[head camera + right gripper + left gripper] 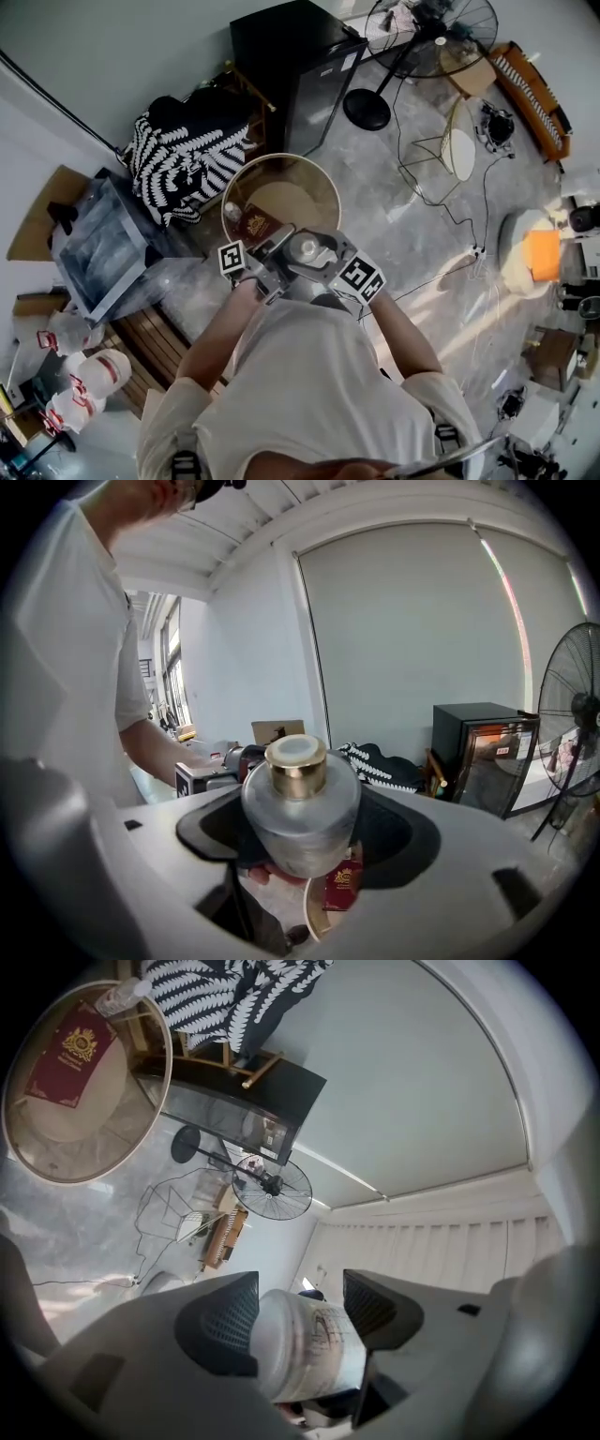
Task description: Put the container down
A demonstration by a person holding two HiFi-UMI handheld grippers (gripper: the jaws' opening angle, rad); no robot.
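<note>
Container (305,248) up in the air at chest height, just over the near edge of the round glass table (323,183), caught between both tools. Left gripper (278,251) in from one side, right gripper (330,258) in from the other, marker cubes facing up on each.

From the left gripper view: left gripper (300,1312) clenched on the container (309,1349), dark ribbed pads (220,1321) pressed against pale frosted wall with a faint printed label. Tilted well over, too, with table and red booklet (70,1054) up in the top corner and ceiling filling the rest.

From the right gripper view: right gripper (300,832) grasping the same container (300,813) by its rounded frosted body, gold cap (297,766) upright and facing the camera. Below it, a sliver of table rim and the red booklet (342,883) with its gold crest.

On the table in the head view, red booklet (255,225) lying flat near the left side, close to the grippers but apart from the container. Beyond the table, black cabinet (300,56) against the wall, black-and-white patterned bag (187,155) to its left, standing fan (431,33) over on the grey floor with cables trailing.
</note>
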